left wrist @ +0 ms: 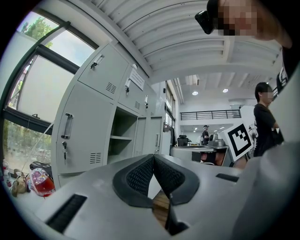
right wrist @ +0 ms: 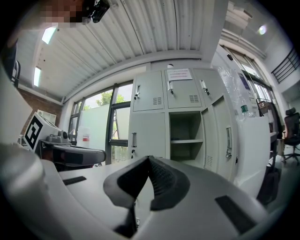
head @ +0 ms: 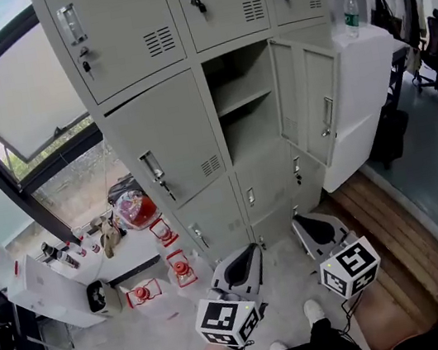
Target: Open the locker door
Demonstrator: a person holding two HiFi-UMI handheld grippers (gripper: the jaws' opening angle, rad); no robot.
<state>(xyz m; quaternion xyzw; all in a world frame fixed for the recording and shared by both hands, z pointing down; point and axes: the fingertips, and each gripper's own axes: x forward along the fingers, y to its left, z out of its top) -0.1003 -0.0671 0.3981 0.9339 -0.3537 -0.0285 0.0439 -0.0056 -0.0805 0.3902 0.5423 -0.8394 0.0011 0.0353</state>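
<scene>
The bare floor (head: 286,280) between me and the lockers (head: 168,145) is free. The middle compartment (head: 250,135) gapes for a straight reach, split only by its shelf (head: 244,100). The swung-out locker door (head: 311,99) and a white cabinet (head: 367,85) wall off my right, while red lanterns (head: 181,267) and a cluttered low table (head: 77,274) crowd my left.

lockers (head: 162,138) pale grey all over; left gripper (head: 245,252) and right gripper (head: 301,222) grey with black ribbed pads (left wrist: 140,176); cubes (head: 226,321) on them black-and-white squares; lanterns (head: 181,267) bright red; floorboards (head: 395,223) warm brown
</scene>
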